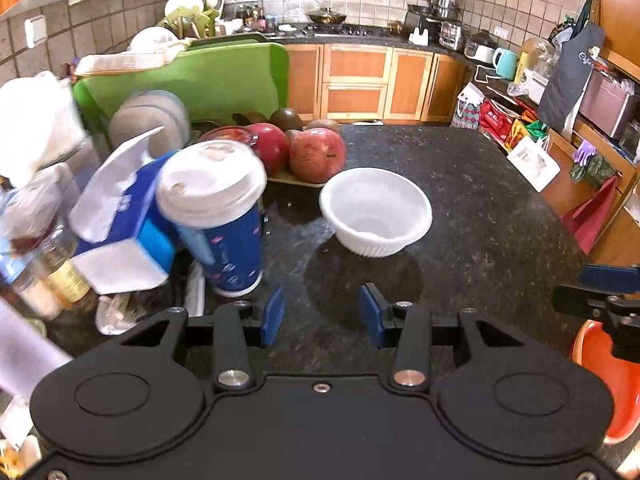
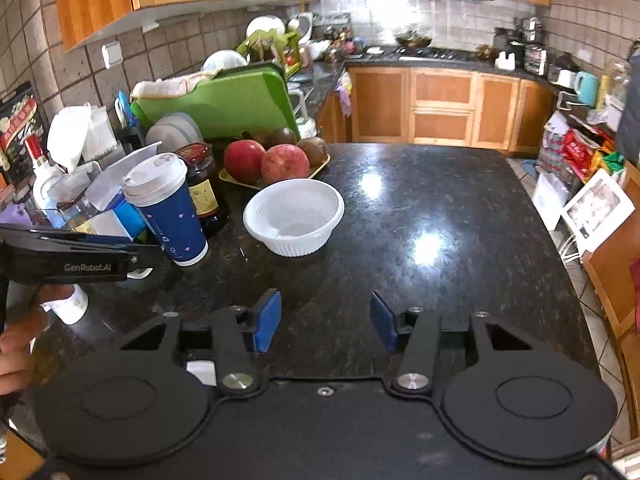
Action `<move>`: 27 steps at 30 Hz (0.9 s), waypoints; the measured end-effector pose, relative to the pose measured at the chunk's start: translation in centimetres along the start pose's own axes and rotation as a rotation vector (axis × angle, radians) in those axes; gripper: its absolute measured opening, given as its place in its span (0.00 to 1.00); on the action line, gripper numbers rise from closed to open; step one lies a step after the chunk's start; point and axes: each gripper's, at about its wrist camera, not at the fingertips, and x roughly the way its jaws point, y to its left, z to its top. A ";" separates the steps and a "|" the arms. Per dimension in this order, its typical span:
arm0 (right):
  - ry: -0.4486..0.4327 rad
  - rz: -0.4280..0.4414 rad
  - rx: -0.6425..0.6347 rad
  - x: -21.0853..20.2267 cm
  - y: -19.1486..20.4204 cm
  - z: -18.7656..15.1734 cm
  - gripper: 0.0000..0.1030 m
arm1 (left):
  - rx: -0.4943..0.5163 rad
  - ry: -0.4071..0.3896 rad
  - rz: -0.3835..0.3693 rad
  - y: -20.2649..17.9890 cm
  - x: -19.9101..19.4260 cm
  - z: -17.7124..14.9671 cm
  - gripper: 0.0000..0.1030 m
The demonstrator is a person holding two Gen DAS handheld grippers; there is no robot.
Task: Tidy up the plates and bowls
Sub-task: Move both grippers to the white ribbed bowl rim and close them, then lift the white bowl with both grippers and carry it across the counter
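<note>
White and empty, the bowl [image 1: 376, 211] sat upright on the dark speckled table [image 1: 480, 208], just in front of the tray of apples [image 1: 317, 154] and beside the blue paper cup [image 1: 224, 216]. I had my left gripper [image 1: 322, 314] low over bare stone short of the bowl, jaws parted with nothing between them. My right gripper [image 2: 325, 322] hung likewise, jaws apart and empty, well back from the bowl. An orange dish [image 1: 612, 384] showed at the left view's right edge.
</note>
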 end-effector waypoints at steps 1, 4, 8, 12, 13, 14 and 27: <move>0.022 0.009 -0.004 0.8 -0.4 0.7 0.44 | 0.000 0.010 0.004 -0.3 0.6 0.4 0.50; 0.070 0.025 -0.036 2.7 -1.3 2.5 0.41 | 0.002 0.036 0.021 -1.1 2.3 1.8 0.50; 0.100 0.033 -0.074 4.7 -2.2 4.3 0.36 | -0.009 0.056 0.042 -1.9 4.5 3.5 0.49; 0.151 0.059 -0.053 8.1 -4.1 6.8 0.29 | -0.028 0.080 0.046 -2.3 6.5 4.9 0.49; 0.161 0.067 -0.054 8.9 -4.4 7.2 0.29 | -0.032 0.086 0.047 -2.4 7.0 5.3 0.49; 0.166 0.072 -0.052 9.7 -4.6 7.6 0.28 | -0.036 0.092 0.048 -2.4 7.5 5.6 0.49; 0.201 0.133 -0.087 17.3 -3.7 10.4 0.25 | -0.059 0.158 0.097 -2.3 12.4 7.7 0.49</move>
